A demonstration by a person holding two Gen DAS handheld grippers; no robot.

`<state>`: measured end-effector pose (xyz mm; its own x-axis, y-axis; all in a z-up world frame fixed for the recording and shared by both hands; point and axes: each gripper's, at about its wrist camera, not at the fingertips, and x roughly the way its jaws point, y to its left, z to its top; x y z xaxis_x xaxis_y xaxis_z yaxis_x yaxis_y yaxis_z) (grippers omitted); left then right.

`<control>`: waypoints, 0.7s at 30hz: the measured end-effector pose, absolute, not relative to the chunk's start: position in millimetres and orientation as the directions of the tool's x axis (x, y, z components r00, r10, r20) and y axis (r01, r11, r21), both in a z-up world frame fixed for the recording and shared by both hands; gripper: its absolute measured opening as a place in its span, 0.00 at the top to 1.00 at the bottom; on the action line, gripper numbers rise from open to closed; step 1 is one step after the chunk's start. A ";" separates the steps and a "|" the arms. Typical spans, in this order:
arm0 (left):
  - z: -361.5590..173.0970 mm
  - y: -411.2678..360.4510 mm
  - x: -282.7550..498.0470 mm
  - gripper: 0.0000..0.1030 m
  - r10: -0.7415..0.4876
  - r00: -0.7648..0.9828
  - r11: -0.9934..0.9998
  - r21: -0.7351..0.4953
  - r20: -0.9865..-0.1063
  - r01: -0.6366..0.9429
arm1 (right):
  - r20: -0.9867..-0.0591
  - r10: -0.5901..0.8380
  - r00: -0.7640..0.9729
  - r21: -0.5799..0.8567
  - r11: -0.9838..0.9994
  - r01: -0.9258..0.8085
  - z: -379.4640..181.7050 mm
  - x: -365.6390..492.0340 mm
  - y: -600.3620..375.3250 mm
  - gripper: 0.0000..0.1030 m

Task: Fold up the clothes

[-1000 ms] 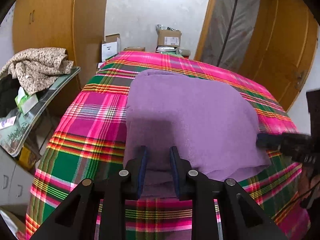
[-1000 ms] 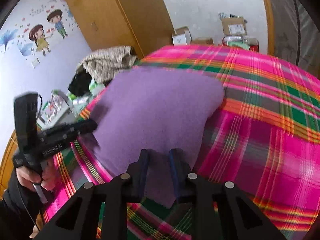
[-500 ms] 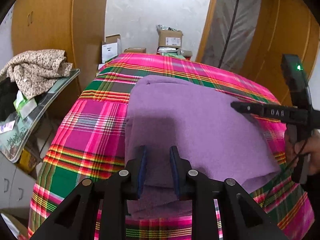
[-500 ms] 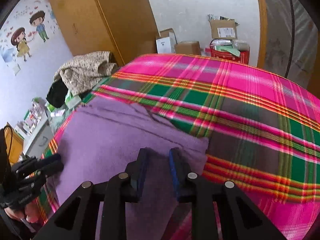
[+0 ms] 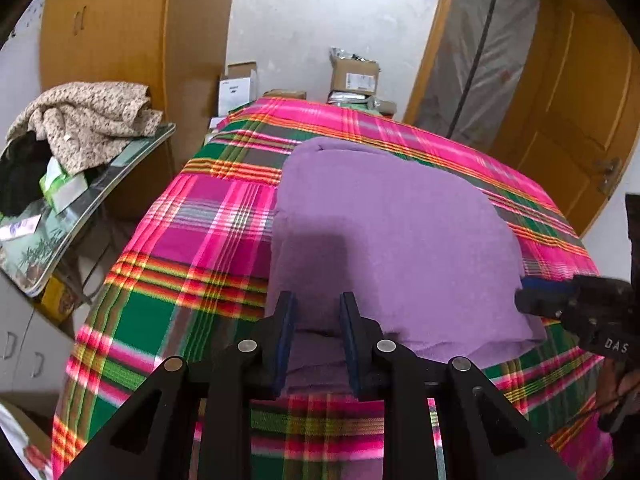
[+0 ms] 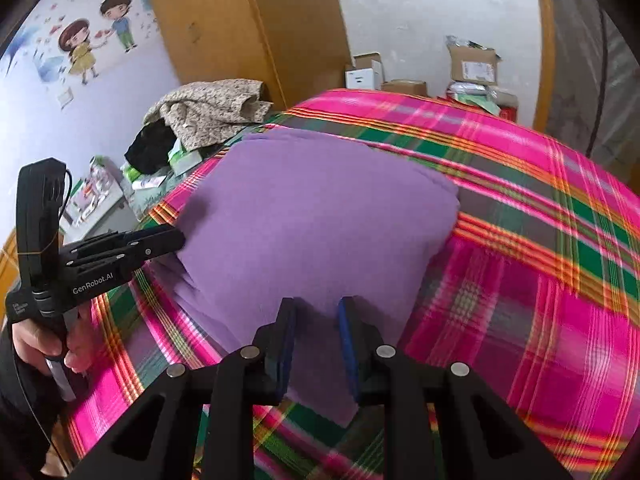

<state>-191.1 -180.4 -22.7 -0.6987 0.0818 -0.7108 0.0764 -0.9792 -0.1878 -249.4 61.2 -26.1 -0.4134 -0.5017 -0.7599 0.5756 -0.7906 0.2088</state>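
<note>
Plaid cloth [image 5: 192,248] in pink and green is covering the tabletop, with the purple garment [image 5: 392,240] lying folded across it. Both the left gripper [image 5: 316,336] and right gripper [image 6: 316,336] are pinching its near edge between narrowly parted jaws.

blk grippers [image 5: 316,316], blue pads, silver screws.

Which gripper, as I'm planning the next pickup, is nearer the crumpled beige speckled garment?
Left. The left gripper sits at the purple fleece cloth's edge facing the beige garment; the right gripper is at the cloth's far side.
</note>
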 end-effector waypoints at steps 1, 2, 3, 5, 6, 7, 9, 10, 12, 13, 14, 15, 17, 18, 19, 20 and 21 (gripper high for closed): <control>-20.1 -178.7 -186.7 0.76 0.089 -0.700 -0.978 -0.195 -0.709 0.073 | -0.756 -0.498 -0.425 0.204 -0.796 0.569 -21.8 -243.4 64.4 0.78; -17.5 -176.7 -182.0 0.76 0.095 -0.702 -0.977 -0.201 -0.706 0.070 | -0.752 -0.493 -0.437 0.199 -0.802 0.563 -17.6 -237.4 67.5 0.78; -15.5 -172.4 -176.1 0.76 0.090 -0.705 -0.979 -0.192 -0.703 0.066 | -0.748 -0.489 -0.449 0.194 -0.808 0.557 -13.4 -231.5 70.7 0.78; -12.6 -163.0 -162.8 0.76 0.085 -0.709 -0.982 -0.180 -0.700 0.060 | -0.740 -0.479 -0.471 0.183 -0.818 0.545 -5.9 -220.2 76.2 0.78; -11.7 -158.2 -155.4 0.76 0.085 -0.710 -0.982 -0.178 -0.699 0.059 | -0.738 -0.474 -0.481 0.174 -0.822 0.543 -2.7 -213.0 78.1 0.78; -12.3 -153.8 -147.3 0.76 0.091 -0.709 -0.981 -0.186 -0.699 0.057 | -0.734 -0.469 -0.492 0.165 -0.825 0.540 0.6 -203.3 80.1 0.78; -13.2 -145.8 -133.4 0.76 0.101 -0.706 -0.979 -0.197 -0.700 0.054 | -0.726 -0.466 -0.506 0.158 -0.829 0.537 5.0 -187.1 83.0 0.78; -13.4 -141.7 -125.7 0.76 0.105 -0.705 -0.978 -0.200 -0.702 0.053 | -0.723 -0.464 -0.512 0.155 -0.831 0.534 6.6 -178.8 84.6 0.78; -12.7 -135.6 -114.2 0.76 0.110 -0.704 -0.977 -0.205 -0.702 0.053 | -0.718 -0.456 -0.525 0.145 -0.837 0.528 8.9 -164.1 86.9 0.78; -12.1 -132.9 -107.1 0.76 0.111 -0.705 -0.977 -0.208 -0.701 0.053 | -0.717 -0.451 -0.532 0.138 -0.840 0.525 9.9 -156.9 87.8 0.78; -11.4 -130.2 -100.2 0.76 0.113 -0.706 -0.976 -0.211 -0.699 0.053 | -0.714 -0.445 -0.540 0.131 -0.843 0.522 11.2 -150.0 88.9 0.78; -10.4 -127.4 -95.4 0.76 0.113 -0.708 -0.976 -0.212 -0.697 0.053 | -0.711 -0.441 -0.548 0.124 -0.846 0.519 12.7 -143.3 90.1 0.78; -8.0 -123.1 -84.5 0.76 0.112 -0.714 -0.976 -0.212 -0.692 0.052 | -0.702 -0.433 -0.565 0.111 -0.851 0.514 15.3 -130.0 91.6 0.78; -6.9 -120.6 -79.4 0.76 0.109 -0.717 -0.976 -0.210 -0.689 0.054 | -0.698 -0.431 -0.572 0.107 -0.852 0.512 16.3 -123.8 92.8 0.78; -5.9 -118.2 -74.5 0.76 0.106 -0.720 -0.976 -0.208 -0.686 0.055 | -0.696 -0.430 -0.575 0.104 -0.853 0.512 16.6 -118.9 93.8 0.78; -5.0 -117.1 -71.3 0.76 0.102 -0.723 -0.977 -0.205 -0.683 0.057 | -0.694 -0.429 -0.578 0.101 -0.853 0.512 16.6 -113.7 94.3 0.78; -3.8 -114.5 -66.9 0.76 0.093 -0.729 -0.978 -0.198 -0.678 0.059 | -0.693 -0.428 -0.580 0.098 -0.853 0.513 16.4 -108.5 94.7 0.78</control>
<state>-66.9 -114.5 -3.8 -0.7293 0.0933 -0.6778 0.0590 -0.9784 -0.1981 -108.5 94.7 16.4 -0.5803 -0.4282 -0.6927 0.5127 -0.8530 0.0977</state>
